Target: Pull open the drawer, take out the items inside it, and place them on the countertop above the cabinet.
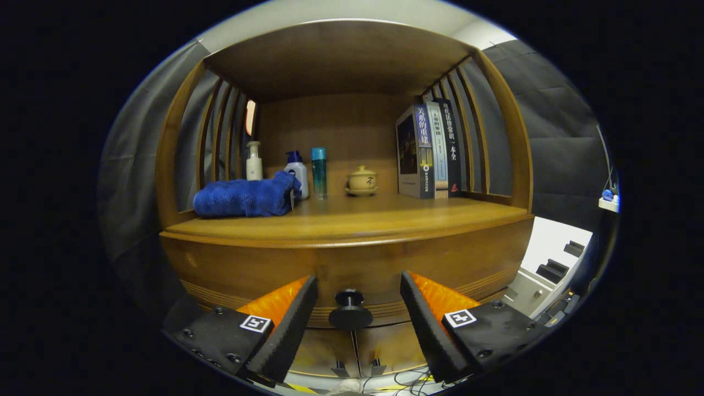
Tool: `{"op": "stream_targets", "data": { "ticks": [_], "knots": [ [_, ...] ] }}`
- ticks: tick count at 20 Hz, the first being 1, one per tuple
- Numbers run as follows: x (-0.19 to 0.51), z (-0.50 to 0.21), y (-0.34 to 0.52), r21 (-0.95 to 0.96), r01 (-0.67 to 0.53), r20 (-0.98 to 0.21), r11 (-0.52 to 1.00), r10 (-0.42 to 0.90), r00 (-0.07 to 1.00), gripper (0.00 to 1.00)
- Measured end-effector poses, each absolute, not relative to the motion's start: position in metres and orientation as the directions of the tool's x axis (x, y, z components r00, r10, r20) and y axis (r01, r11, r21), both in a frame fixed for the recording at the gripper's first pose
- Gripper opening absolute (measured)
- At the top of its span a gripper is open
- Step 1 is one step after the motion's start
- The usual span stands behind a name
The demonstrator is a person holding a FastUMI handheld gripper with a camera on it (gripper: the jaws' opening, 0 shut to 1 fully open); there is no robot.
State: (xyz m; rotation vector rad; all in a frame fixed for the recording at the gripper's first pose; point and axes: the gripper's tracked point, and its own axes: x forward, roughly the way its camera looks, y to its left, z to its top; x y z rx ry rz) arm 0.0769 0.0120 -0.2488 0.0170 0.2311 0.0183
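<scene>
Facing a wooden cabinet (346, 165), the gripper (358, 316) stands wide open with nothing in its hold; its two fingers (286, 330) flank one dark round knob (350, 311), which sits in the gap between them, touched by neither. That knob is fixed to the drawer (341, 269), a single curved front of warm brown wood with fine grooved lines along its lower edge, directly under the countertop (352, 220). The drawer looks shut, flush with the cabinet front. Below the knob two small dark handles (357, 366) mark a pair of lower doors, and some cables lie on the floor under them.

On the countertop, counted from the knob's left upward: one blue towel (245, 197) folded in a heap near the front edge, three bottles behind it, namely one pale pump bottle (253, 161), one white bottle with a blue cap (297, 171) touching the towel's end, and one teal bottle (318, 172) just beside that. Straight above the knob, at the back, stands one small lidded cup (362, 180) on a saucer. To the knob's upper right three books (429, 151) stand upright together against the slatted side
</scene>
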Motion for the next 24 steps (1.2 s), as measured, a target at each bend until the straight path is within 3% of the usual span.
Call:
{"op": "stream_targets", "data": {
  "ticks": [21, 24],
  "knots": [
    [0.077, -0.276, 0.015, 0.016, -0.064, -0.247, 0.998, 0.066, 0.967, 0.32],
    [0.075, -0.276, 0.016, 0.033, -0.059, -0.253, 0.998, 0.065, 0.965, 0.32]
  ]
}}
